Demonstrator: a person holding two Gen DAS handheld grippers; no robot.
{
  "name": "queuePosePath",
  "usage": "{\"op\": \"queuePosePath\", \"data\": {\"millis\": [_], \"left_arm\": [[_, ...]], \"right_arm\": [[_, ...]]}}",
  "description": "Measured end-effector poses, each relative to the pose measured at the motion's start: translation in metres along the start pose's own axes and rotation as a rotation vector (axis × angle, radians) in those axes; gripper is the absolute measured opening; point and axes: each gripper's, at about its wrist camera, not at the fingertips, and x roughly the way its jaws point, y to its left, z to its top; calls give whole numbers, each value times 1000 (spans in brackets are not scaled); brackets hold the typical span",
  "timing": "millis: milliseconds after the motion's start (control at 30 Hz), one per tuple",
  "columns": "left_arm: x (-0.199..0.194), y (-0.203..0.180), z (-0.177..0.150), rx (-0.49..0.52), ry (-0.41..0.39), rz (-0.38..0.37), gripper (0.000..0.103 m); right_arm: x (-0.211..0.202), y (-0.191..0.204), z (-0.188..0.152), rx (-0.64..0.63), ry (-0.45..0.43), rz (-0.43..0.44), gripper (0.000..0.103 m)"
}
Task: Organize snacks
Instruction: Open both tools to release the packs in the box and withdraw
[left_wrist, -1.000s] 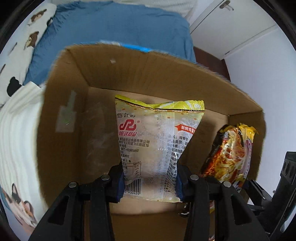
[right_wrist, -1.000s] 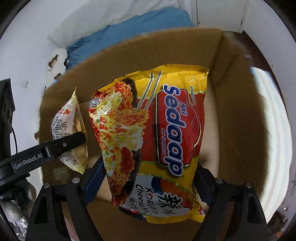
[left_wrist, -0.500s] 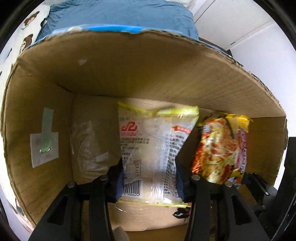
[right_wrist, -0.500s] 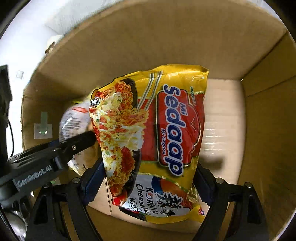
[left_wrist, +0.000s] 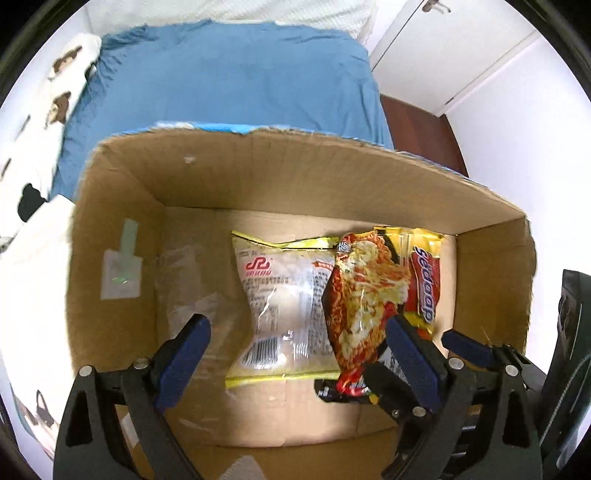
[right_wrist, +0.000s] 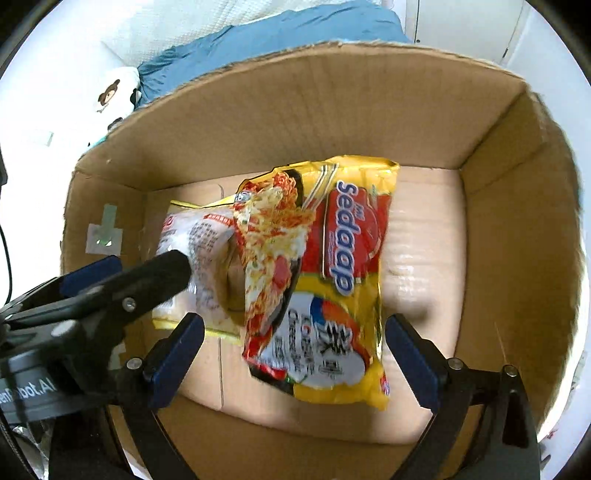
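Note:
A pale clear-and-yellow snack packet (left_wrist: 284, 306) lies in the cardboard box (left_wrist: 295, 177), with my left gripper (left_wrist: 295, 343) above it. The jaws are opening, wide apart, and neither pad touches it. A red-and-yellow Sedaap noodle packet (right_wrist: 332, 266) sits inside the box (right_wrist: 332, 103), overlapping the pale packet (right_wrist: 199, 240) on its right side. My right gripper (right_wrist: 295, 343) hangs over it; its jaws are opening and stand clear of the wrapper. In the left wrist view the noodle packet (left_wrist: 373, 302) is right of the pale one.
A white taped label (left_wrist: 122, 273) is stuck on the box's inner left wall. Behind the box lies a blue bedsheet (left_wrist: 229, 74) with a bear-print pillow (left_wrist: 48, 92) to its left. A white door (left_wrist: 443, 44) stands at the back right.
Both grippers have opened and let go of their packets, which now rest in the box. Both have pulled up and back from the box since half a second ago.

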Motion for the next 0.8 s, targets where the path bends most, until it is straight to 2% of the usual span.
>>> {"op": "queuePosePath", "data": {"millis": [167,367,700,800], "left_arm": [[-41,11,-34,28,-116,38,97],[-83,13,-58,44,-213,63,97],[-129,5,-100,62,-291,66,97],[-141,6,-112,50,-306,65,97]], "right_arm": [[-43,6,-37,-7,-85,-21,100],[-87,15,-82,-18,-181,-47,100],[-128,22,-112,-26,-280,-70,100],[-139,25,-126,-12,-295,-48,100]]}}
